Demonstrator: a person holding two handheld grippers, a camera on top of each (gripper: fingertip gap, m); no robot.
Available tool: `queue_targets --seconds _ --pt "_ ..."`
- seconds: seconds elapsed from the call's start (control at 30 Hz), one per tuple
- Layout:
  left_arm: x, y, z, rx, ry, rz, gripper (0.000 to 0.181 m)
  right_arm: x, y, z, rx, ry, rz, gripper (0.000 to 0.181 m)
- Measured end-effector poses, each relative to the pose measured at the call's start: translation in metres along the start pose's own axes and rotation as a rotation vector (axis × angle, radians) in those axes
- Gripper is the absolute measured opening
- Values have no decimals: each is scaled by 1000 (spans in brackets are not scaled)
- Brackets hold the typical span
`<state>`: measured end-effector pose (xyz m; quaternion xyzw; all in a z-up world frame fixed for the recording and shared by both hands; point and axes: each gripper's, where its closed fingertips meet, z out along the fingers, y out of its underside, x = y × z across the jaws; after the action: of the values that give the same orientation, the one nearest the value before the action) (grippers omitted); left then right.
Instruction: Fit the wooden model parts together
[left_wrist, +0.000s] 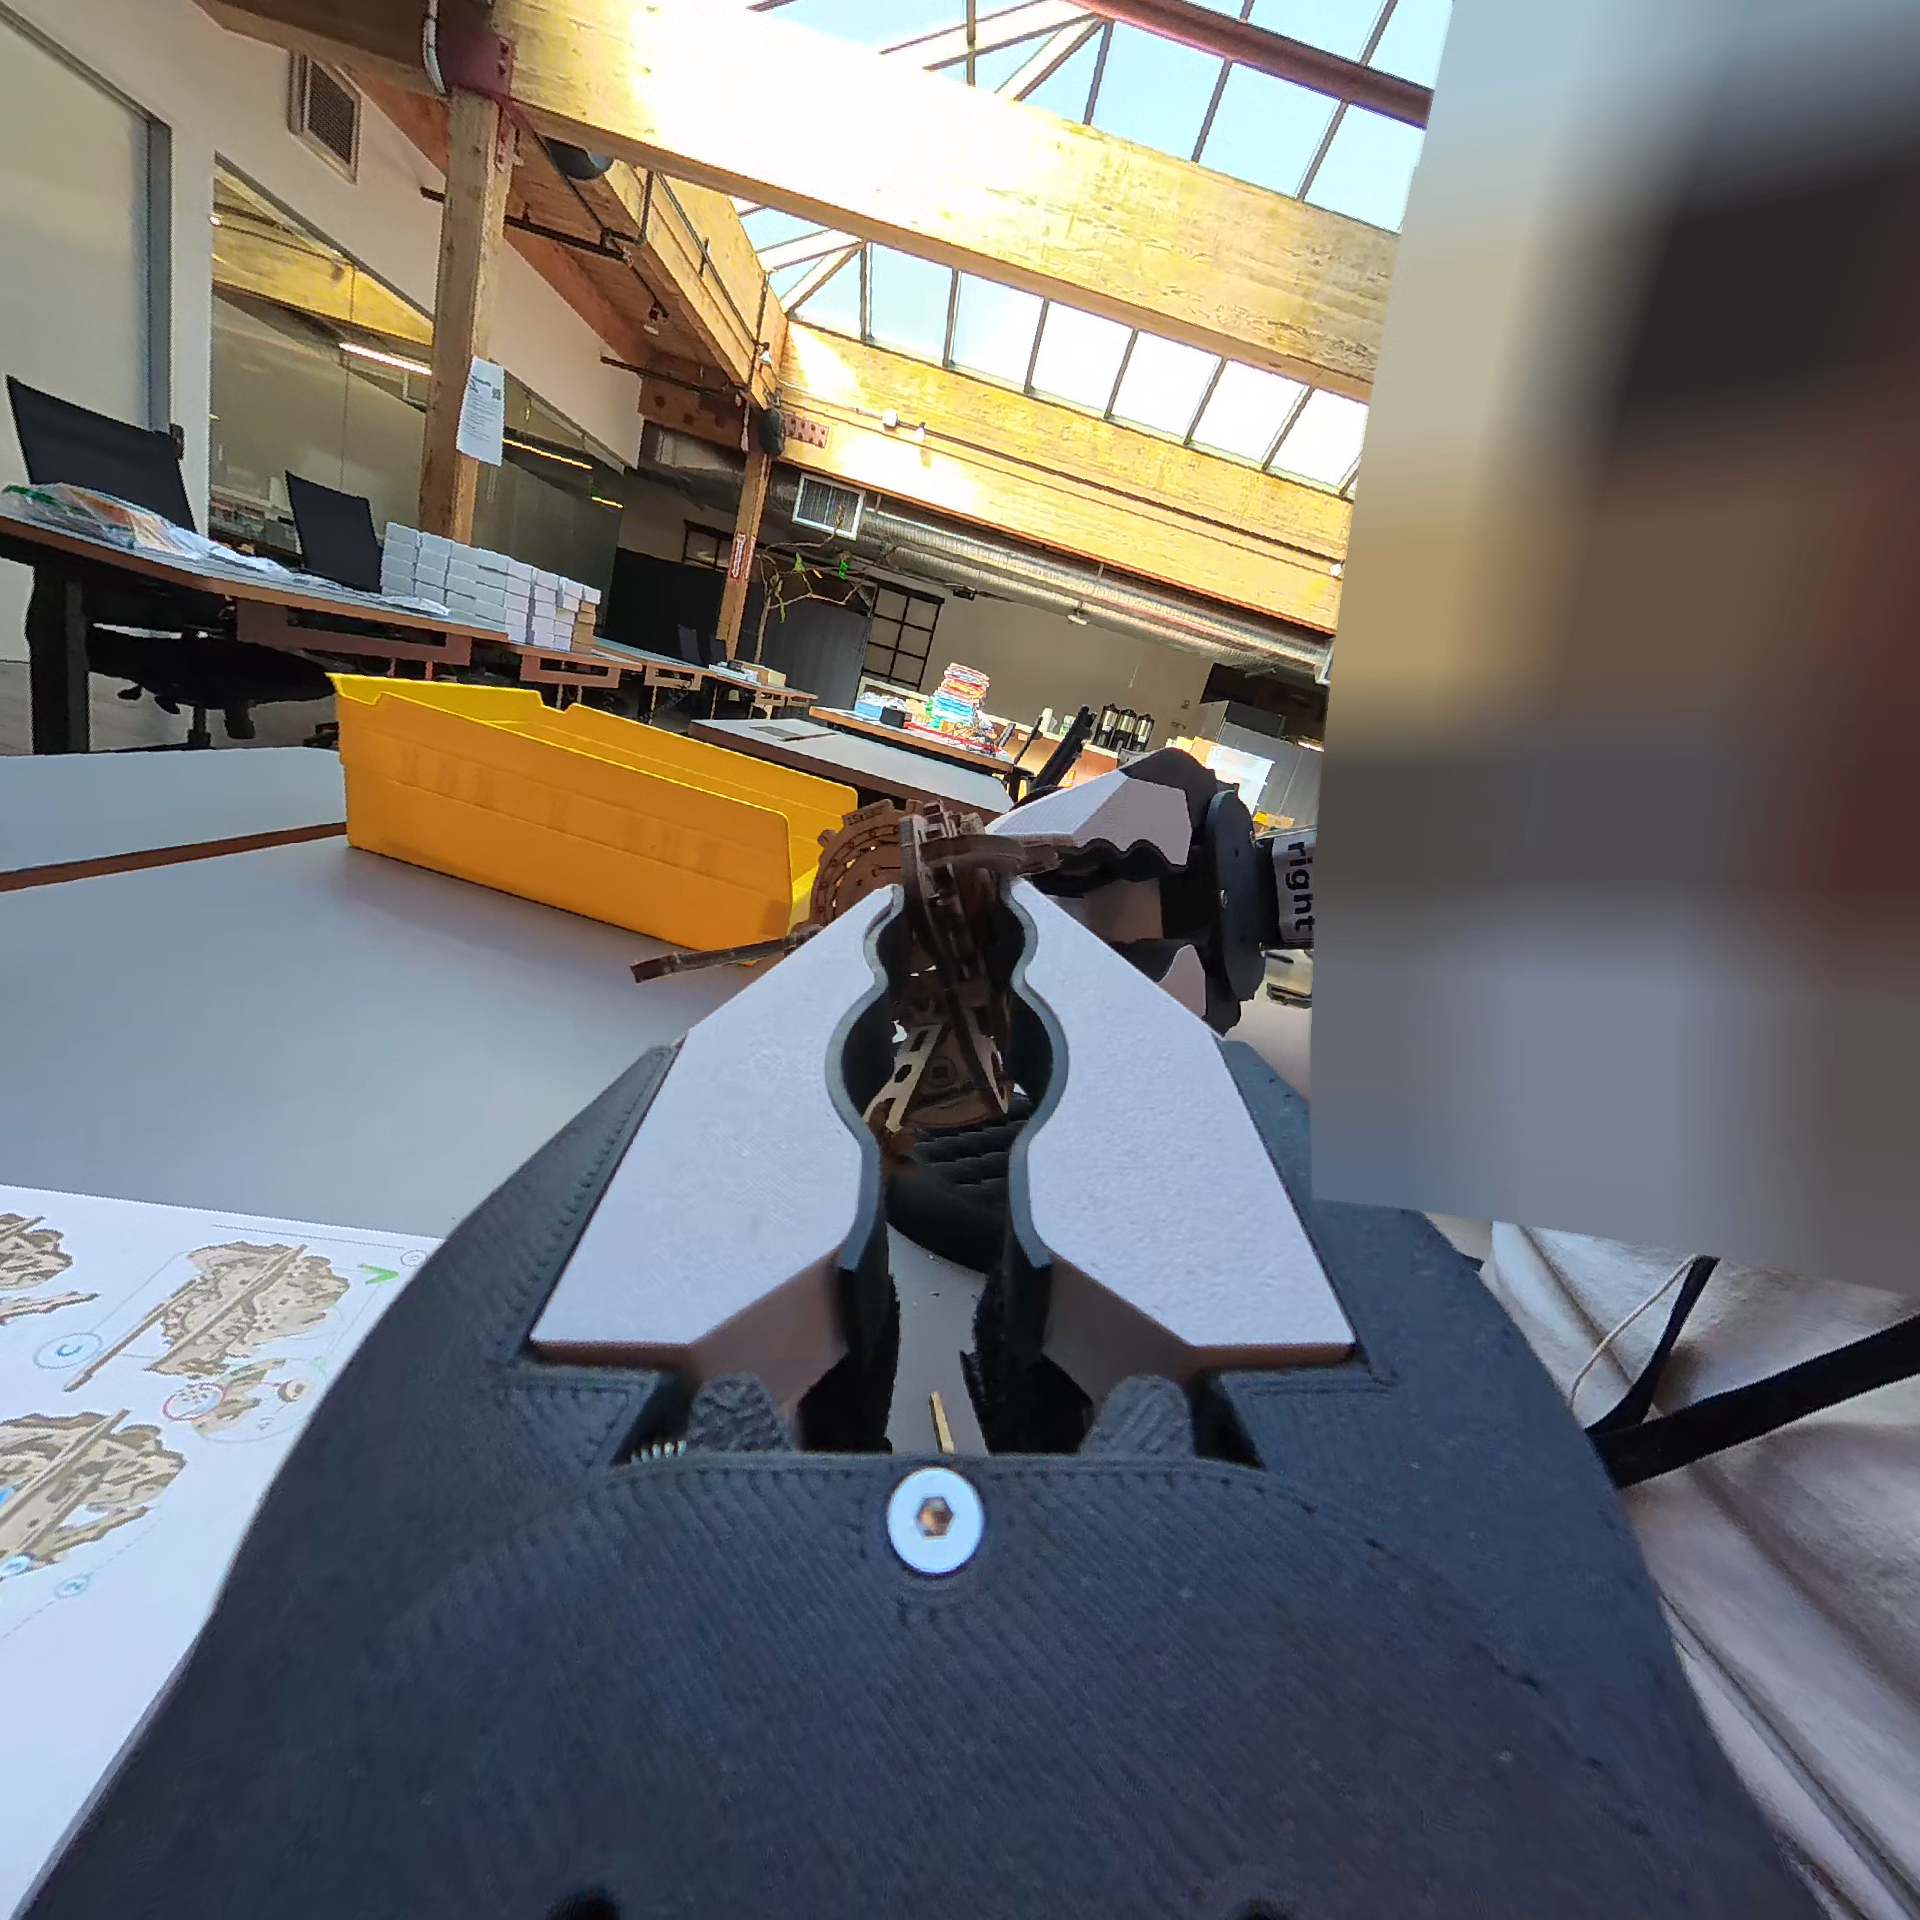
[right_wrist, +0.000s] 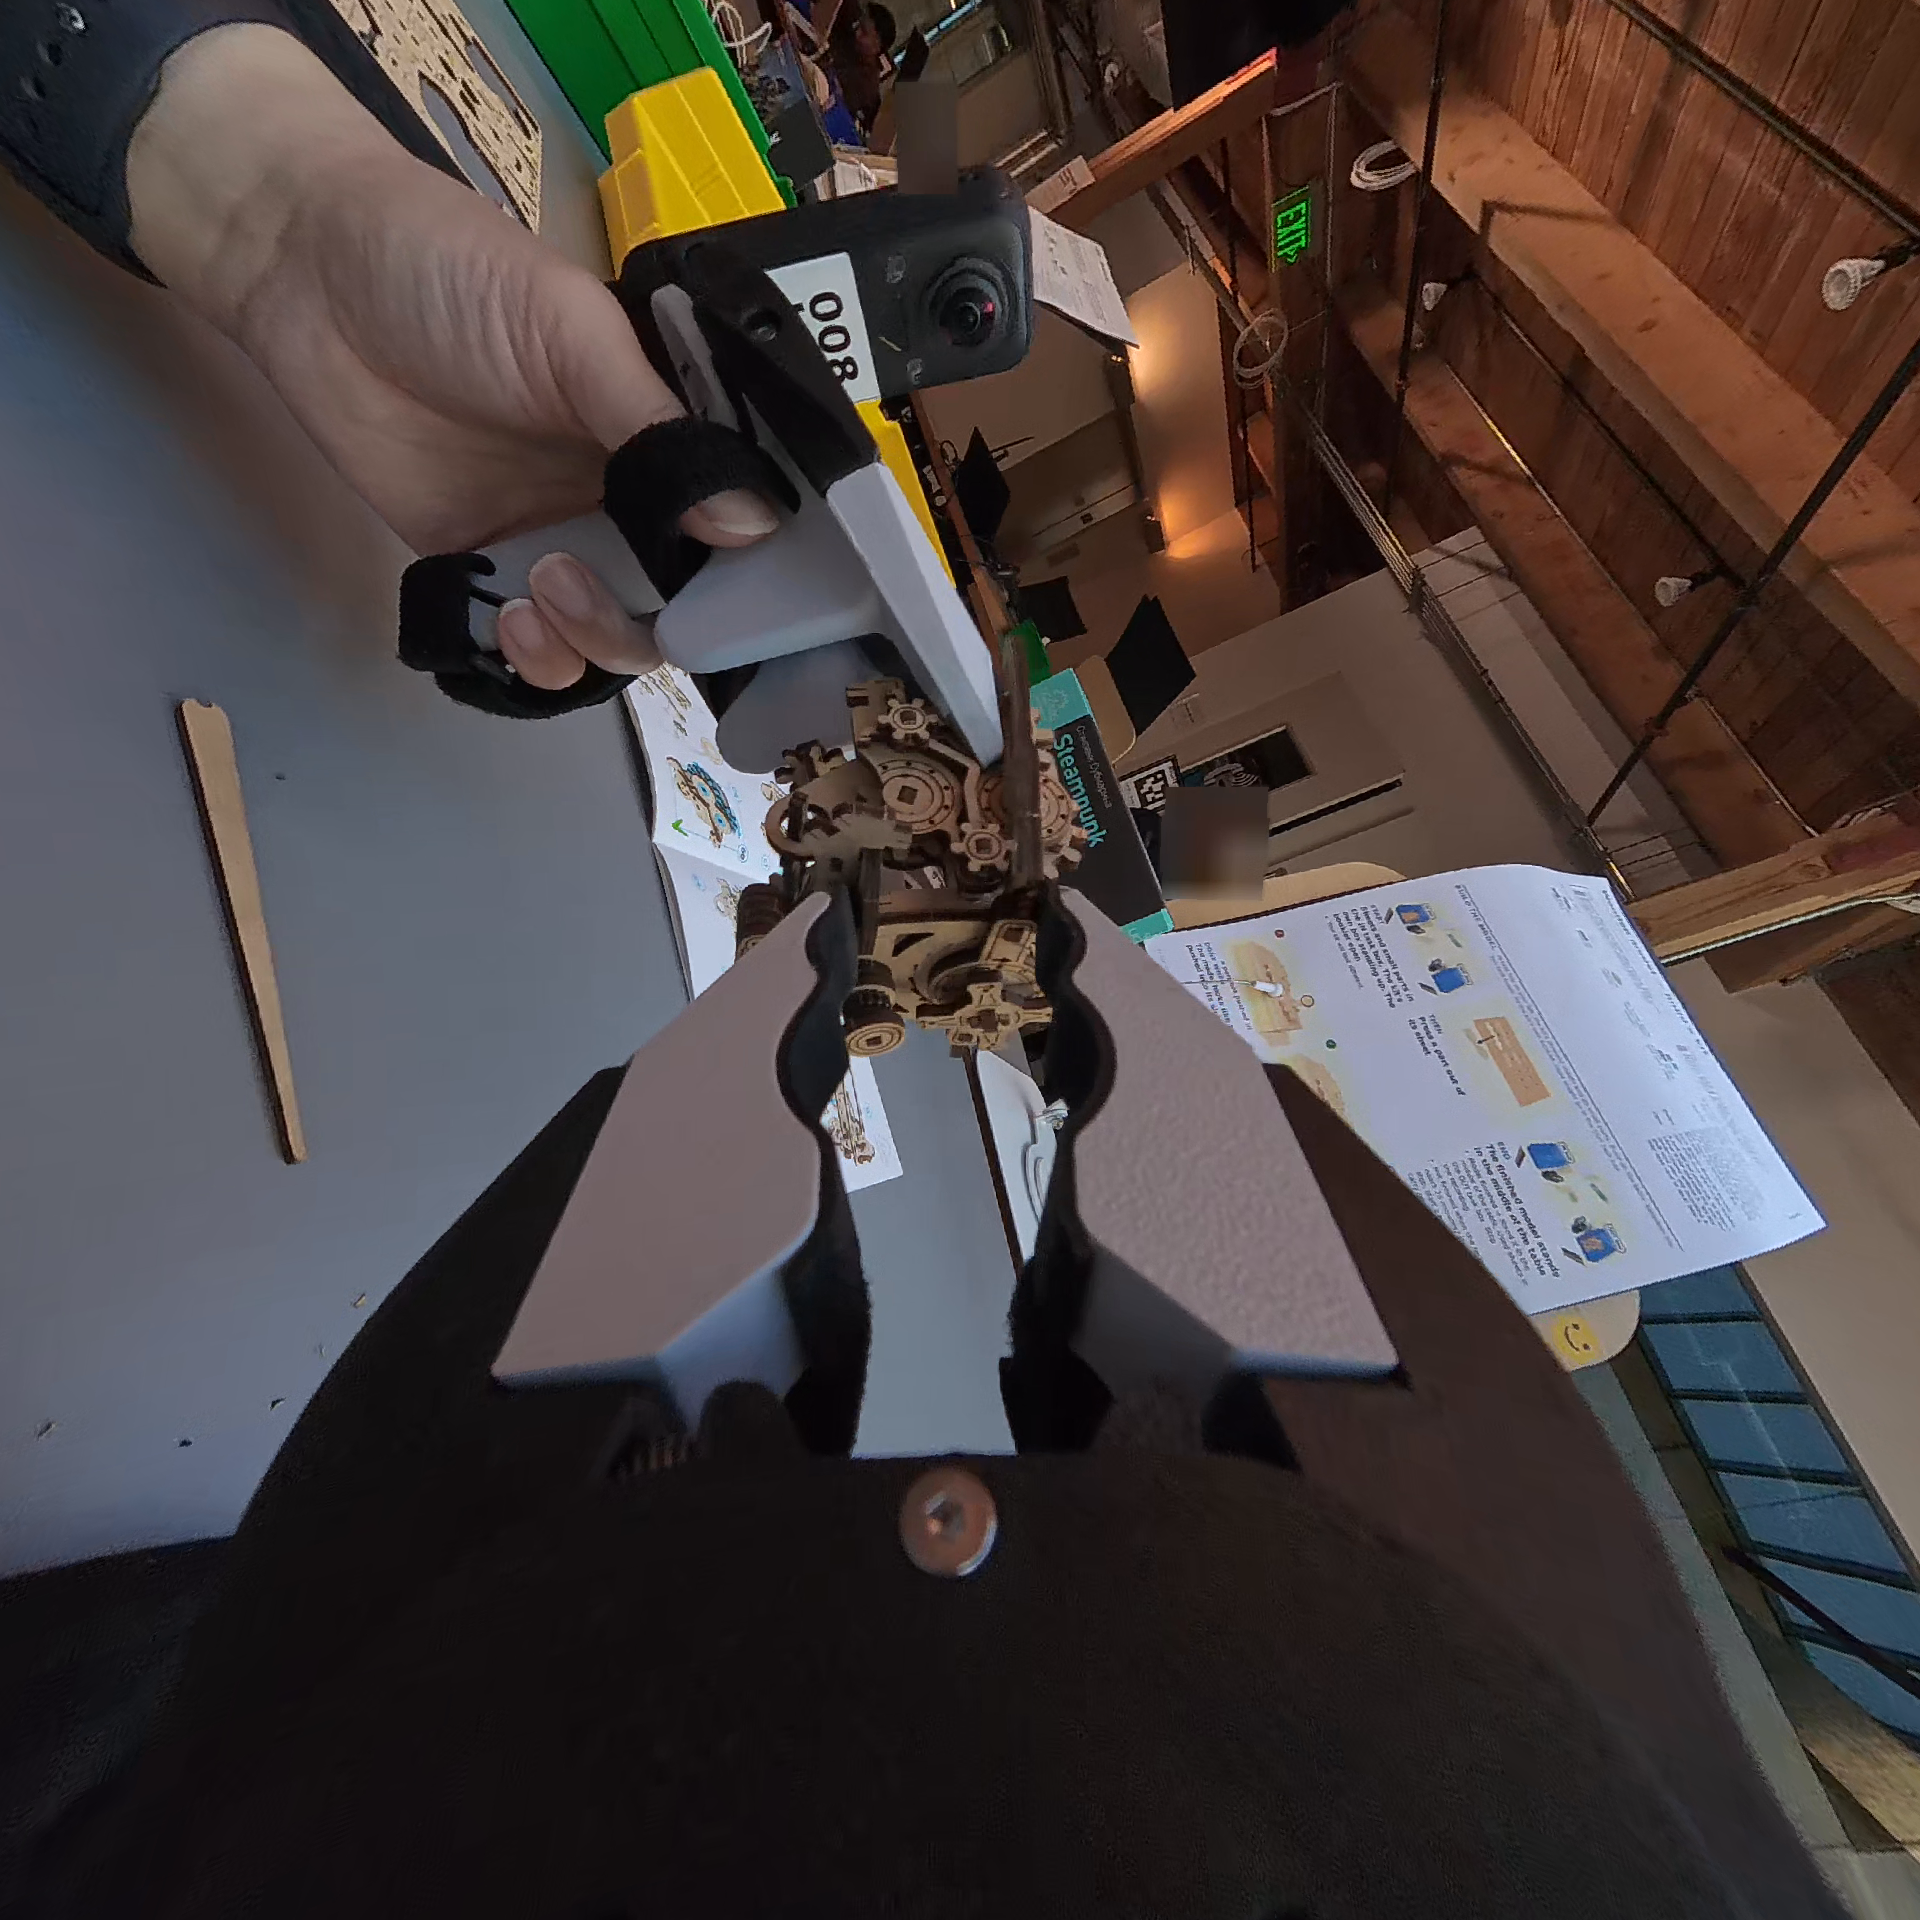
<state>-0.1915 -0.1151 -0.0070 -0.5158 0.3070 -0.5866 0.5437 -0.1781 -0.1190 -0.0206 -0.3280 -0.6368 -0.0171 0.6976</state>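
Wooden and loose, a thin strip (right_wrist: 241, 928) lies flat on the grey bench (right_wrist: 436, 1039) at the left of the right wrist view, long axis running along the bench top, bare bench surface all round it; further right a person's hand (right_wrist: 416, 343) holds the left gripper (right_wrist: 982, 743), whose grey jaws are closed on a thin edge-on plate of the wooden model (right_wrist: 925, 894); the model is held off the bench between both tools, gears facing the right camera, its long axis running from one gripper to the other; the right gripper (right_wrist: 940, 940) has its jaws clamped on the model's near end; a printed sheet (right_wrist: 1507, 1070) lies to the right.

From the left wrist view, an instruction booklet (left_wrist: 156, 1351) sits at the bench's near left edge; open bench separates it from a yellow bin (left_wrist: 582, 821) further back; right of that, the model (left_wrist: 951, 966) stands edge-on in the left gripper (left_wrist: 951, 904).
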Motion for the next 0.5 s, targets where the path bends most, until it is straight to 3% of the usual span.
queue_targets --seconds 0.5 --pt "-7 7 -1 -64 -26 -75 11 -6 11 6 -26 2 17 35"
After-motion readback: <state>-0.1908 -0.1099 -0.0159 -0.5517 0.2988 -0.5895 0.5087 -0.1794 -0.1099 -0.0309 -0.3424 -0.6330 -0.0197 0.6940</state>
